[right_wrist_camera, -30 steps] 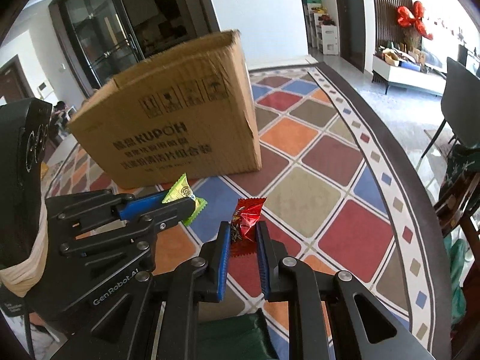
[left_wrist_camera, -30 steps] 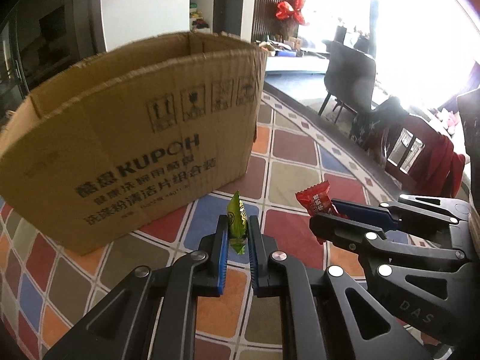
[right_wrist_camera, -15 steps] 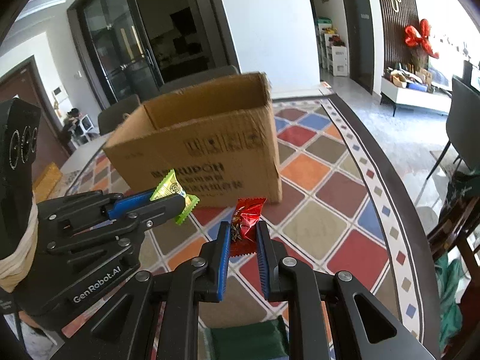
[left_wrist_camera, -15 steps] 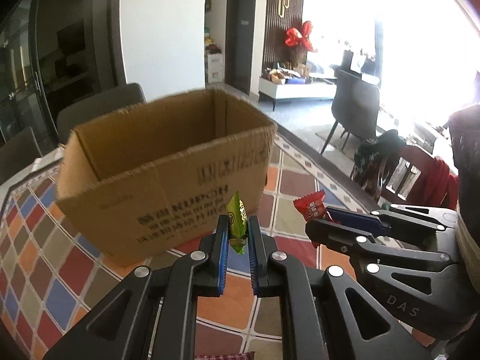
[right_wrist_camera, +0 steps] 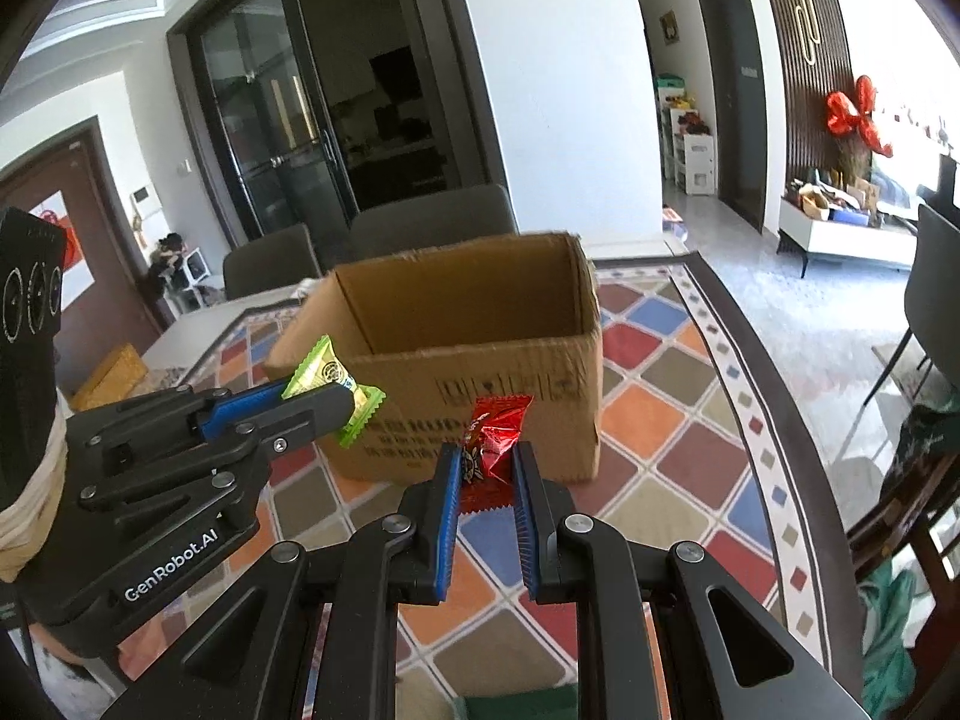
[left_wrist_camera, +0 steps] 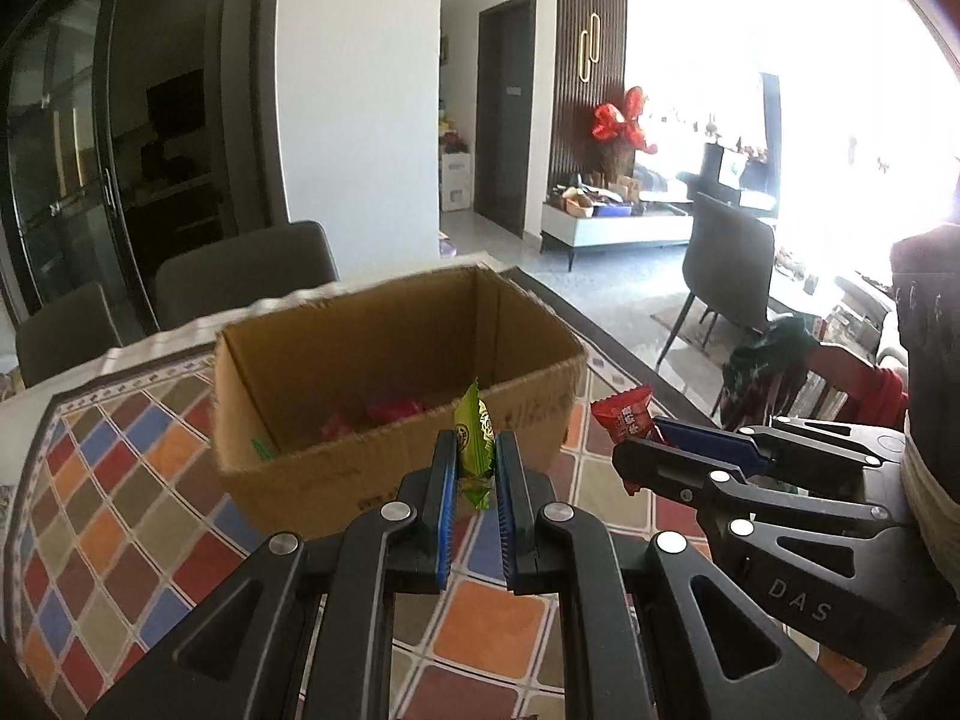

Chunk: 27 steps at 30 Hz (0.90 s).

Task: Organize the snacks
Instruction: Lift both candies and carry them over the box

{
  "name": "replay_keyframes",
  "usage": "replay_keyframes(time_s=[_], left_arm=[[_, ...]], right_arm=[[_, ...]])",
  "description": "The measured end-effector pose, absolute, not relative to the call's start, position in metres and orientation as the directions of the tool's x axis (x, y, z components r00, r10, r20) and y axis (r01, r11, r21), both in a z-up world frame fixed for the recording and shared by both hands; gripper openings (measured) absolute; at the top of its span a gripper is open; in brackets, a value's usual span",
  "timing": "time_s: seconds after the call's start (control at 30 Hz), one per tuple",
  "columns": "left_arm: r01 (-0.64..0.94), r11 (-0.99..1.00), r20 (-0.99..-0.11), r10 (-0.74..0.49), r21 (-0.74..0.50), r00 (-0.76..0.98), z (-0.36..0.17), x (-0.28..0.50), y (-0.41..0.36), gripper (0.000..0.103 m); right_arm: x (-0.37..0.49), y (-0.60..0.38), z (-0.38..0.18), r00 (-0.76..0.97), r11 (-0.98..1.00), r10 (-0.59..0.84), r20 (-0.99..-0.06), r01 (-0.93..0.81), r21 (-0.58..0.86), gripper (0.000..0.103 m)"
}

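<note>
The left gripper (left_wrist_camera: 474,468) is clamping a green snack packet (left_wrist_camera: 474,441) between its blue-padded fingers (left_wrist_camera: 446,480); the packet is standing upright, its top projecting above the fingertips. In the right wrist view the same gripper (right_wrist_camera: 336,399) is appearing at the left, with the green snack packet (right_wrist_camera: 327,372) protruding on both sides of its closed fingers.

The right gripper (right_wrist_camera: 486,474) is clamping a red snack packet (right_wrist_camera: 489,444) between its fingers (right_wrist_camera: 451,492), with the packet's upper end rising above the fingertips. In the left wrist view this gripper (left_wrist_camera: 645,441) is appearing at the right, carrying the red snack packet (left_wrist_camera: 624,417) at its tip.

Both grippers are hovering side by side above the worktop (left_wrist_camera: 486,618), which is carrying a multicoloured diamond-pattern cloth. They are positioned just short of the near wall of an open cardboard box (left_wrist_camera: 396,360).

The cardboard box (right_wrist_camera: 480,324) is sitting on the worktop ahead of both grippers, top flaps open. In the left wrist view, red packets (left_wrist_camera: 384,414) are lying on the box floor, and a green item is resting against its left inner wall; the detail is blurred.

Dark chairs (right_wrist_camera: 432,222) are standing at the far edge of the worktop behind the box.
</note>
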<state>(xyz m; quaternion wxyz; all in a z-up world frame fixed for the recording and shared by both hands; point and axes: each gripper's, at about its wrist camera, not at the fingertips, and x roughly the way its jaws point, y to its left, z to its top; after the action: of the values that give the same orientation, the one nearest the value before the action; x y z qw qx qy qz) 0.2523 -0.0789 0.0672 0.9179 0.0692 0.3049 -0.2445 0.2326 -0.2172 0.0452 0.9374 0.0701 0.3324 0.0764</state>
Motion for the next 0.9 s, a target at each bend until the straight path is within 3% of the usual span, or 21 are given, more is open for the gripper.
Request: replay_keyframes(time_s=[0.37,0.9], left_arm=[[0.444,0.896,-0.577,-0.369,-0.012,0.728,0.086,0.273,-0.065,0.014],[0.390,0.921,-0.628,-0.313,-0.016,0.713,0.079,0.324,-0.058,0.014]], right_arm=[[0.257,-0.207,0.072,0.791,0.977,0.206,-0.576,-0.131,0.171,0.018],[0.305,-0.200,0.078,0.781,0.981,0.189,-0.595,-0.131,0.140,0.018]])
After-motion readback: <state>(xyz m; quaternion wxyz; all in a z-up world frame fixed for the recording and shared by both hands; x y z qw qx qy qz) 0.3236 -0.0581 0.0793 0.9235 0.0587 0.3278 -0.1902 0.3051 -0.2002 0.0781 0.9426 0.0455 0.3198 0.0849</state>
